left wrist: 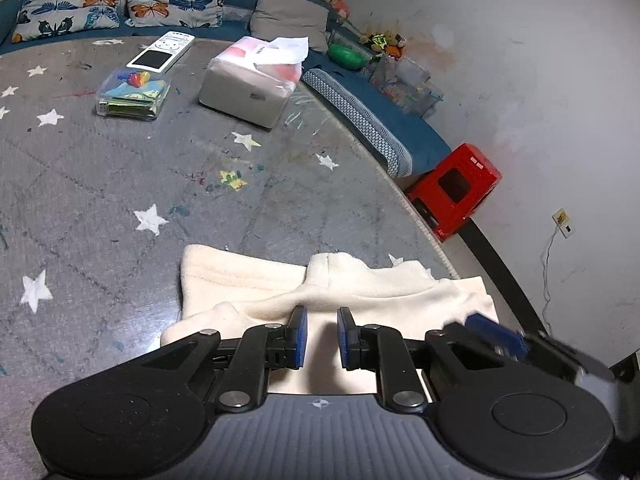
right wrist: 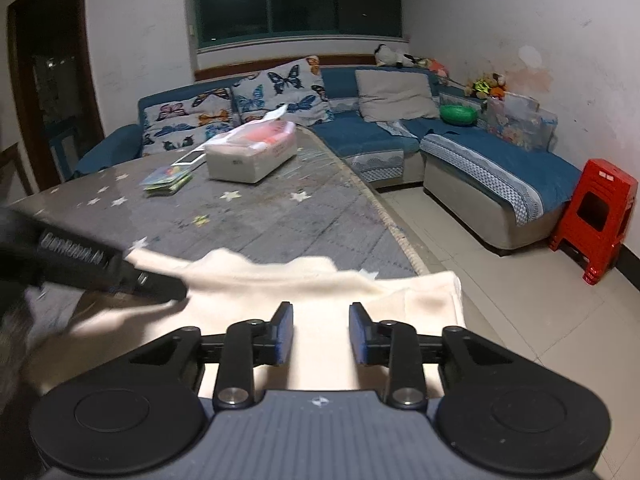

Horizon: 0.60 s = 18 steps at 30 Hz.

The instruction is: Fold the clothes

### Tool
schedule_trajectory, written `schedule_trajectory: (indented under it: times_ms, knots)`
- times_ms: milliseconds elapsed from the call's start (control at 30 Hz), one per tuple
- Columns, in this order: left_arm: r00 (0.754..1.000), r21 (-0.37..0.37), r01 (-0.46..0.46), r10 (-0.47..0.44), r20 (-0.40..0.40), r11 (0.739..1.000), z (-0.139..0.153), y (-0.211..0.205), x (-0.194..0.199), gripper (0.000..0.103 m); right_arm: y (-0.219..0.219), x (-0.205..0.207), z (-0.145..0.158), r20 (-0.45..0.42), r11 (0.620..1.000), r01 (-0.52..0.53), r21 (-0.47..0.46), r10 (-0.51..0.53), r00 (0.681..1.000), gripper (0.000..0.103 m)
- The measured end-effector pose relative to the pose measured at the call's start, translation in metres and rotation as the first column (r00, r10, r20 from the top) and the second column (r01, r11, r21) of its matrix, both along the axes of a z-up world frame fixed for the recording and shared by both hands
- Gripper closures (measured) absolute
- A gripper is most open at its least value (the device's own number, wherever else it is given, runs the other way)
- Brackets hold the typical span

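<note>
A cream fleece garment lies partly folded on the grey star-patterned table cover, near the table's front right edge. My left gripper is open, jaws apart just above the garment's near part, holding nothing. In the right wrist view the same garment spreads under my right gripper, which is open and empty over the cloth. The left gripper's body shows blurred at the left of the right wrist view, touching the garment's left side. The right gripper's blue finger shows blurred at the right of the left wrist view.
On the table's far side stand a tissue box, a clear box of small toys and a white remote. A blue sofa with butterfly cushions wraps around the table. A red plastic stool stands on the tiled floor at right.
</note>
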<state>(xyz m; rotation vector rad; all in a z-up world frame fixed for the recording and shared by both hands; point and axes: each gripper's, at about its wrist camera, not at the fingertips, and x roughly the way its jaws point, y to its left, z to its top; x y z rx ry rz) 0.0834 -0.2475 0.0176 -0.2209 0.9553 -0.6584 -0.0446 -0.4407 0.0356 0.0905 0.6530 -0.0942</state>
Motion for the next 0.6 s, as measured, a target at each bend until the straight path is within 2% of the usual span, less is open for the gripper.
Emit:
schedule_trajectory:
  times_ms: [100, 267, 433, 600]
  knots:
    - [1.0, -0.006, 0.004, -0.004, 0.022, 1.0, 0.007, 0.008, -0.007, 0.071, 0.006, -0.017, 0.004, 0.007, 1.0, -0.017, -0.001, 0.017, 1.0, 0.068]
    - [0.998, -0.019, 0.041, -0.04, 0.056, 0.999, 0.017, 0.026, -0.034, 0.071, 0.015, -0.046, 0.006, 0.017, 1.0, -0.02, -0.009, 0.02, 1.0, 0.062]
    - [0.991, -0.02, 0.077, -0.075, 0.107, 0.997, 0.021, 0.037, -0.065, 0.071, 0.022, -0.068, 0.004, 0.032, 0.999, -0.01, -0.04, 0.011, 0.999, 0.061]
    - [0.986, 0.002, 0.101, -0.101, 0.132, 0.995, 0.014, 0.041, -0.084, 0.071, 0.024, -0.072, -0.007, 0.019, 0.999, -0.01, -0.041, 0.011, 1.0, 0.06]
